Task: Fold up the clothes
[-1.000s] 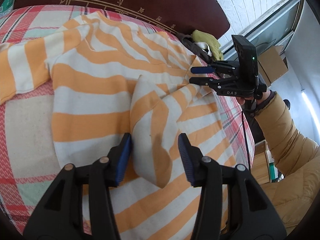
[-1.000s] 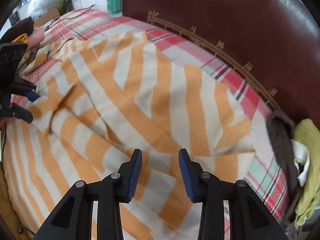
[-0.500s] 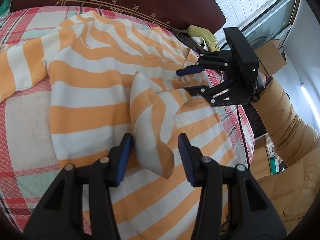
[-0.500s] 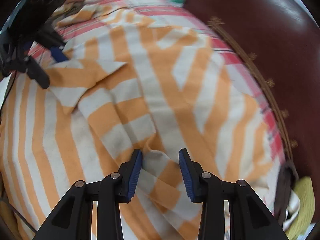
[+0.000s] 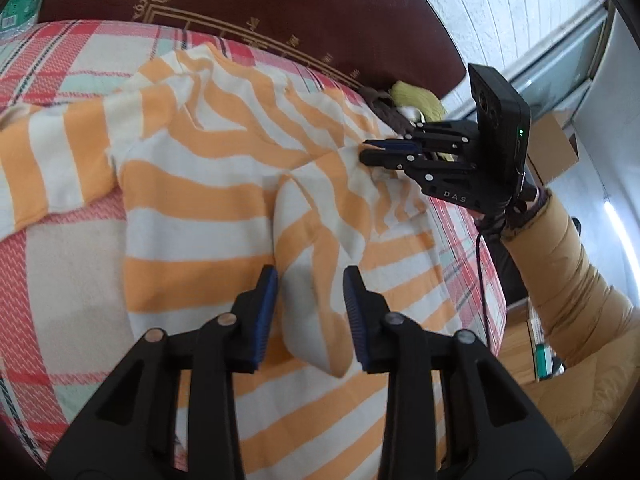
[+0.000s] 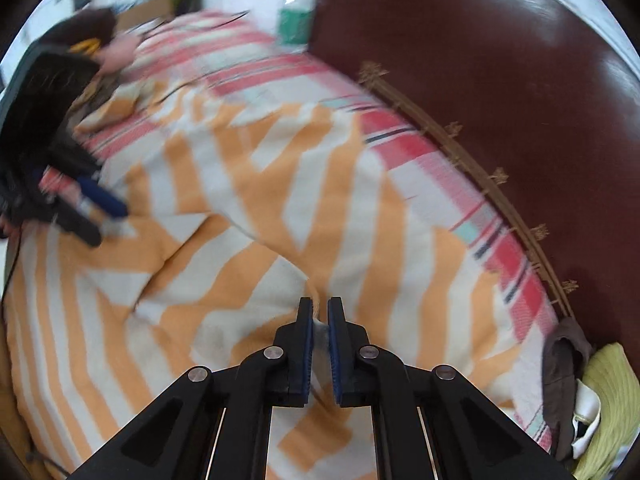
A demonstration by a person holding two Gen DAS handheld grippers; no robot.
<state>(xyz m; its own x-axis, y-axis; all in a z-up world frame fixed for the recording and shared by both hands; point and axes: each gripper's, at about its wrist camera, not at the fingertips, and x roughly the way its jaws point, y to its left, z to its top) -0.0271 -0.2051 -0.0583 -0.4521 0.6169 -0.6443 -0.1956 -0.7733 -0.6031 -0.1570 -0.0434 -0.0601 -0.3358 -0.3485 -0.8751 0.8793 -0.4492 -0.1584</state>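
The orange and white striped shirt (image 5: 208, 184) lies spread on a bed with a red, green and beige checked blanket (image 5: 60, 256); I take the shirt as the landmark. At its left side one sleeve (image 5: 44, 176) stretches flat onto the blanket. Behind the shirt stands the dark brown headboard (image 5: 280, 12) with a golden ornament line.

Over the near middle of the shirt hangs the left gripper (image 5: 308, 316). Its jaws stand wide apart, released, and between the blue pads (image 5: 266, 300) a raised fold of the cloth (image 5: 316, 280) comes up without being pinched. In the right wrist view this gripper (image 6: 96, 220) is seen blurred at the far left edge of the shirt.

To the right of this fold, at the right edge of the shirt, the right gripper (image 5: 370, 151) is clenched on a small ridge of the shirt cloth; from its own camera the jaws are nearly together around a thin piece of fabric (image 6: 319, 322). A hand and a padded tan sleeve (image 5: 560, 280) hold it.

Beyond the right upper corner of the shirt, near the headboard, lie a brown cloth (image 6: 568, 364) and a yellow-green cloth (image 6: 608, 392). Far behind the shirt a green bottle (image 6: 296, 16) is visible, blurred.
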